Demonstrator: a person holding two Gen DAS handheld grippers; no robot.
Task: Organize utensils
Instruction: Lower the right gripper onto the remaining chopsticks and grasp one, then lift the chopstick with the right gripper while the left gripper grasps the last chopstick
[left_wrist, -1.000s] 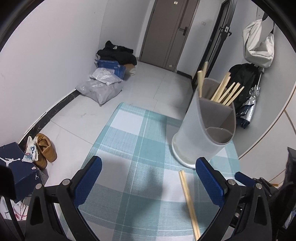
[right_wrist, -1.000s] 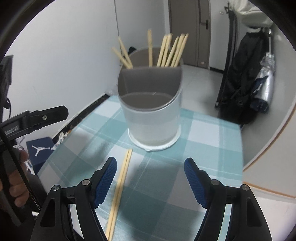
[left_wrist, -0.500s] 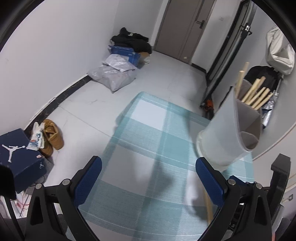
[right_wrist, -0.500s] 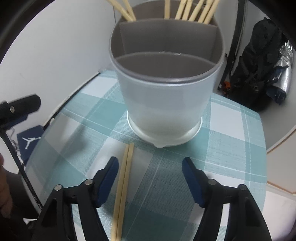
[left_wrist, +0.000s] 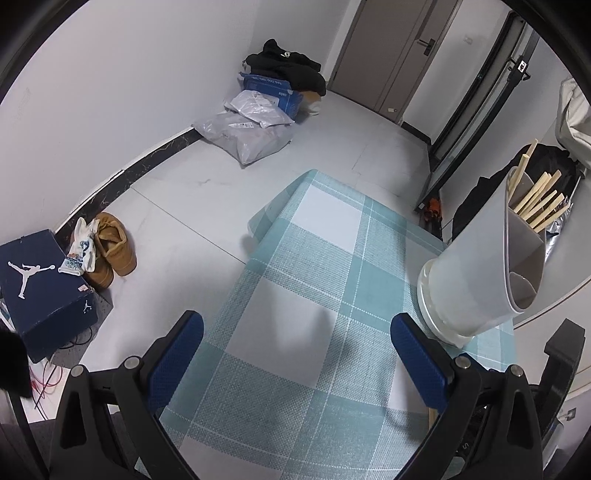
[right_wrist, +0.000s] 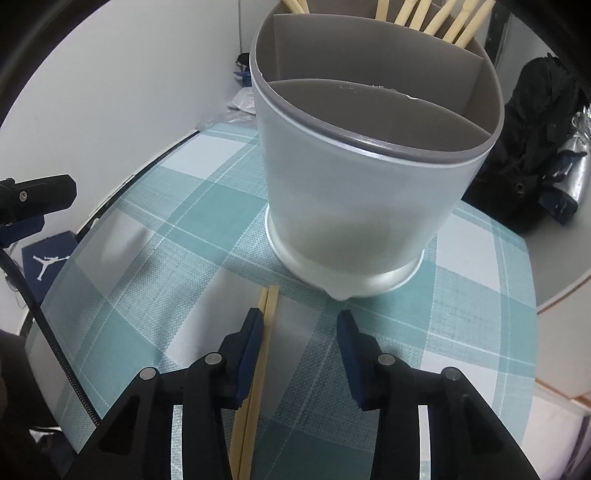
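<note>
Chopsticks (right_wrist: 264, 332), a loose pair, lie on the checked mat (right_wrist: 177, 236) just near of the divided holder (right_wrist: 369, 177), beside my right gripper's (right_wrist: 301, 328) left pad. Pickup step, I judge: that gripper stands half-open, holding nothing, and must shift left before closing. My left gripper (left_wrist: 295, 354) hangs wide and empty.

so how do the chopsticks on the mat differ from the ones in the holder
The pair on the mat lies flat on the checked cloth, side by side; the chopsticks in the holder stand leaning in its rear compartment. The pair on the mat sits against the inner face of the right gripper's left finger, jaws open; the ones in the holder are untouched. There are two on the mat, several in the holder. Both look like the same pale wood.
</note>
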